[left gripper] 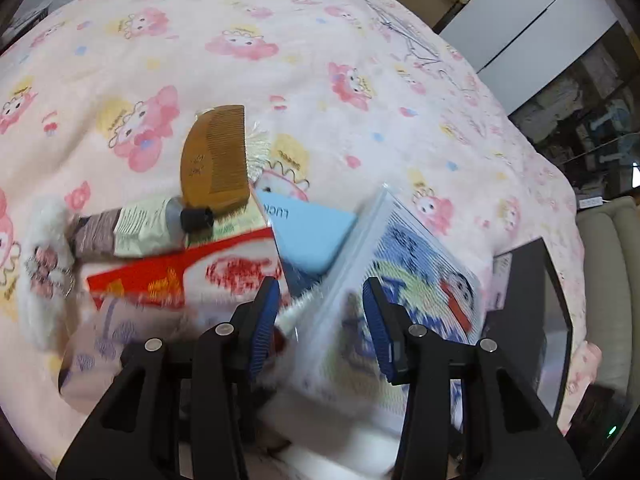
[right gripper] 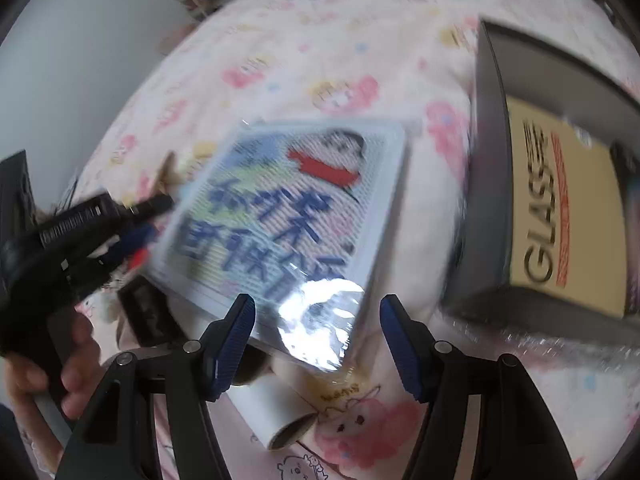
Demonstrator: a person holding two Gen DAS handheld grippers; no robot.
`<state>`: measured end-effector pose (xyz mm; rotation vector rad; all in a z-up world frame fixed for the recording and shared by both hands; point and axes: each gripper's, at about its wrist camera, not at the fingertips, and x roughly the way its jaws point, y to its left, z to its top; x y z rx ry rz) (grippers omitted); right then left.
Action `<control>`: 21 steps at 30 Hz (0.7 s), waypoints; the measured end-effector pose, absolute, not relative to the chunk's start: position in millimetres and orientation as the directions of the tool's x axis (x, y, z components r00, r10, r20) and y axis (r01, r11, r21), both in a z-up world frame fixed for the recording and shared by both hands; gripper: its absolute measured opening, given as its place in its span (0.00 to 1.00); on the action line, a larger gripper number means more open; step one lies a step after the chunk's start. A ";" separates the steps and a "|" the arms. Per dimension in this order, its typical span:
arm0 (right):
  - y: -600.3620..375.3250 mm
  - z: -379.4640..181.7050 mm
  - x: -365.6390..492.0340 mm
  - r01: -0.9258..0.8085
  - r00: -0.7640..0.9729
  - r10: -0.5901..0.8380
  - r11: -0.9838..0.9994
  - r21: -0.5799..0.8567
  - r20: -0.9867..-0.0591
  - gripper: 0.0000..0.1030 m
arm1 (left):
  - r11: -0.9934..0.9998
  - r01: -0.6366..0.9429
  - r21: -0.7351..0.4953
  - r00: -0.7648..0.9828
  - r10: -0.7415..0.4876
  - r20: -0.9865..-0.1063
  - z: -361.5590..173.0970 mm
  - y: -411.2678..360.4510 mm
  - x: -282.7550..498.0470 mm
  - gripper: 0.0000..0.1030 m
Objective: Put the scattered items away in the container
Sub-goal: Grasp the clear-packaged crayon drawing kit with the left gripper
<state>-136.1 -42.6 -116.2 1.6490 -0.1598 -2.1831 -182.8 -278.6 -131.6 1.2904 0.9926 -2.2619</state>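
Note:
A flat cartoon-print pack (left gripper: pixel 404 264) in clear wrap lies tilted on the pink blanket (left gripper: pixel 280 40). My left gripper (left gripper: pixel 322 324) is open, its pads apart around the pack's left edge, with a small gap at the left pad. My right gripper (right gripper: pixel 320 340) stands open over the pack's (right gripper: pixel 288 208) shiny near corner without touching it. The dark grey container (right gripper: pixel 492 160) is to the right and holds a yellow "GLASS" box (right gripper: pixel 560 220). A wooden comb (left gripper: pixel 216 156), a black-capped cream tube (left gripper: pixel 140 228), a red-and-white packet (left gripper: pixel 200 272) and a light blue case (left gripper: pixel 308 236) are piled left of the pack.
A white fluffy item (left gripper: pixel 44 260) lies at the far left. A white roll (right gripper: pixel 276 412) lies beneath the right gripper. A person's hand (right gripper: pixel 40 368) holds the left gripper (right gripper: pixel 148 220). The grey container (left gripper: pixel 532 300) sits near the blanket's right edge, with furniture beyond.

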 end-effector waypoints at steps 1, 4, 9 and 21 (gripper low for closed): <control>-42.8 -121.6 -137.5 0.237 -0.210 -0.392 -0.909 0.342 -0.896 0.64 | -0.687 0.605 -0.403 -0.510 0.055 -0.858 -136.3 -280.5 -184.5 0.45; -46.9 -128.8 -142.6 0.248 -0.182 -0.454 -0.879 0.406 -0.872 0.67 | -0.692 0.602 -0.399 -0.469 0.098 -0.878 -146.0 -279.1 -186.0 0.47; -42.5 -109.7 -133.8 0.291 -0.237 -0.485 -0.862 0.414 -0.842 0.57 | -0.753 0.547 -0.365 -0.461 0.093 -0.882 -133.3 -262.9 -165.6 0.46; 35.7 -53.1 -77.6 0.332 -0.310 -0.543 -0.831 0.447 -0.780 0.43 | -0.818 0.419 -0.395 -0.466 0.180 -0.867 -100.0 -200.8 -97.8 0.51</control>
